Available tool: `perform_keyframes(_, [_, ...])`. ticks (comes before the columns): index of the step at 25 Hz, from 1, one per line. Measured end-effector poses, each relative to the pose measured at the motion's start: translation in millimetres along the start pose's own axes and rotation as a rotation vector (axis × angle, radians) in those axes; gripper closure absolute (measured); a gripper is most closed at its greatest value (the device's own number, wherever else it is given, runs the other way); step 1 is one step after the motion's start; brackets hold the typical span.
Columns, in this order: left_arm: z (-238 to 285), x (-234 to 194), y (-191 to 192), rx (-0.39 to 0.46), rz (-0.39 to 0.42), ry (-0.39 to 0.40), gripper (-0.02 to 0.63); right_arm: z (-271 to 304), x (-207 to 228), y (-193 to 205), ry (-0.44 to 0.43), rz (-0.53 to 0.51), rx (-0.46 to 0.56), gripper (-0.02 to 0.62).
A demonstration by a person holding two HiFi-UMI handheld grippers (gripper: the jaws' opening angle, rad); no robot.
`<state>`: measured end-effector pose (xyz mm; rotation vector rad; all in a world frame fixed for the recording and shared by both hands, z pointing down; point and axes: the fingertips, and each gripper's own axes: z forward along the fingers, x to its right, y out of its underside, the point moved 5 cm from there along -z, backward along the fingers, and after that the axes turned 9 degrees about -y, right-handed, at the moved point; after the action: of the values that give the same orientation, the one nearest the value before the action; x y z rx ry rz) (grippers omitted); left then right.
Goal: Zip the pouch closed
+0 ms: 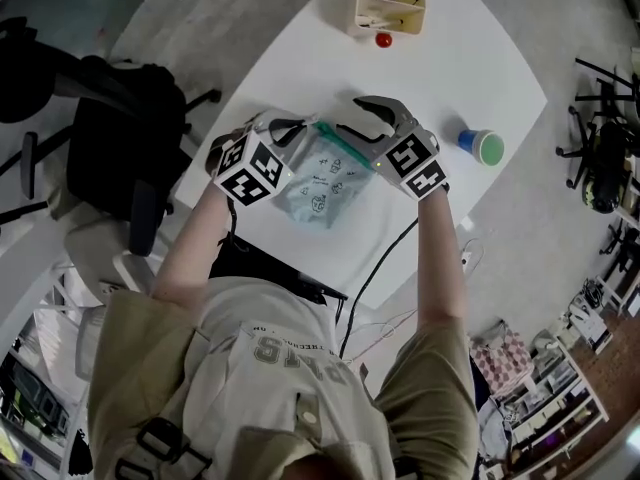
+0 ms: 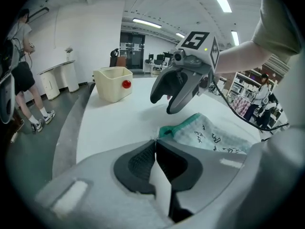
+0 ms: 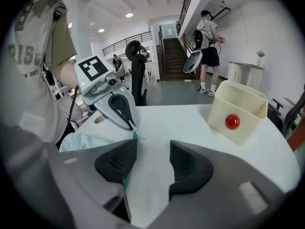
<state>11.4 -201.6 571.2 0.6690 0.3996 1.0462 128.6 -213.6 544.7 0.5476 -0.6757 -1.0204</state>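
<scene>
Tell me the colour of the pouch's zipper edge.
Teal green zipper edge, clearest in the left gripper view.

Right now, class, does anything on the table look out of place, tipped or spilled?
Nothing is spilled. The cup near the right edge of the table may be lying on its side, though that is hard to tell.

The pouch (image 1: 325, 183) lies on the table (image 1: 470, 68), the bin (image 1: 390, 6) beyond it, the cup (image 1: 482, 145) to its right.
</scene>
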Motion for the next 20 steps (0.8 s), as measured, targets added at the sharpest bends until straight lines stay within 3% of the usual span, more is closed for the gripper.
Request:
perform_keyframes(12, [-5.5,2.5,-6.5,0.019,0.036,0.058,0.589,33.1,8.5,1.3,-0.127,-0.215,-0.216,0.387])
perform_keyframes(20, [-6.3,1.3,-5.7,0.03,0.036,0.072,0.589,48.7,2.1,1.4,-0.237,-0.375,-0.358,0.424])
